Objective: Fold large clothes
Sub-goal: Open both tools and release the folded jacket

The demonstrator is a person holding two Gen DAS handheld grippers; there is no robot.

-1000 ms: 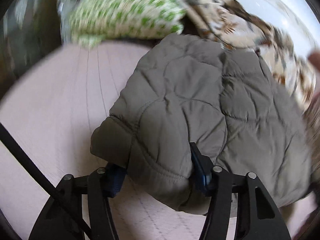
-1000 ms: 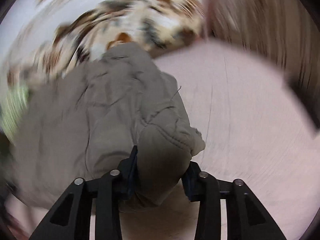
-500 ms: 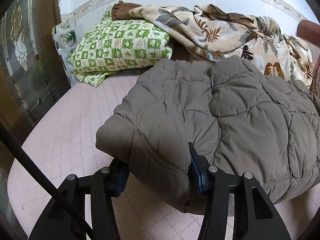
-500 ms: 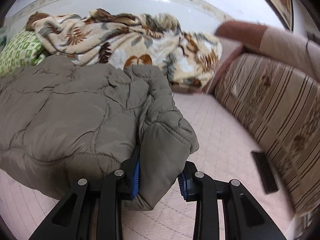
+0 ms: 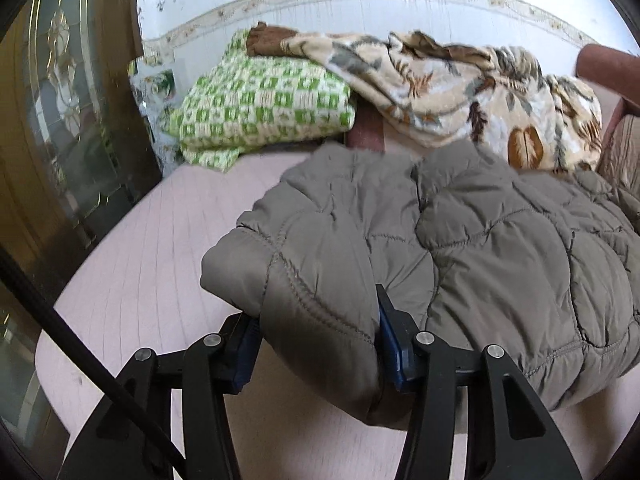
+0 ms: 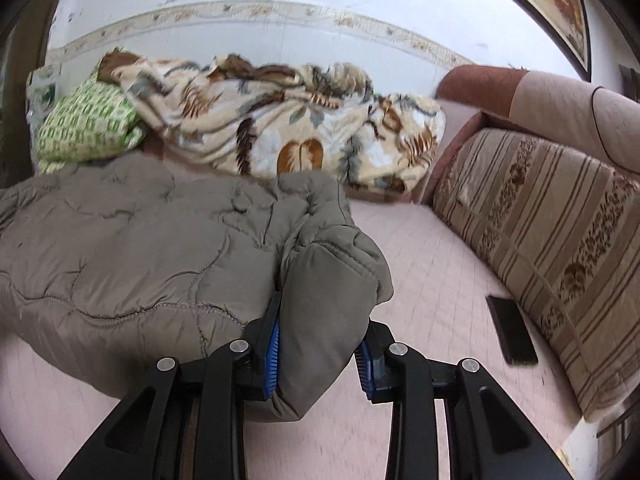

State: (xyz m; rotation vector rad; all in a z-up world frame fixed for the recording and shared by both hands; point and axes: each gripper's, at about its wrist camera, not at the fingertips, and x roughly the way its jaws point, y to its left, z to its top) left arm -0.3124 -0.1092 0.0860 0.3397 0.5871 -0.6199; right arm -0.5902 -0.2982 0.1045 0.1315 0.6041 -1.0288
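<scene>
We see the grey-brown quilted jacket bunched on the pink bed cover, near its middle. Our left gripper clamps one padded corner; our right gripper clamps another. Along the far edge lie a leaf-print blanket and a green checked pillow.

Left wrist view: sits just behind the left claw, facing forward and downward along its fingers, close over the quilted jacket.
Left view, far field: wall, glazed door at frame left.
Right wrist view: just behind the right claw, same forward-down tilt, equally close.
Right view, far field: striped sofa at frame right.
Shared: jacket, leaf-print blanket, green checked pillow, pink bed surface.
</scene>
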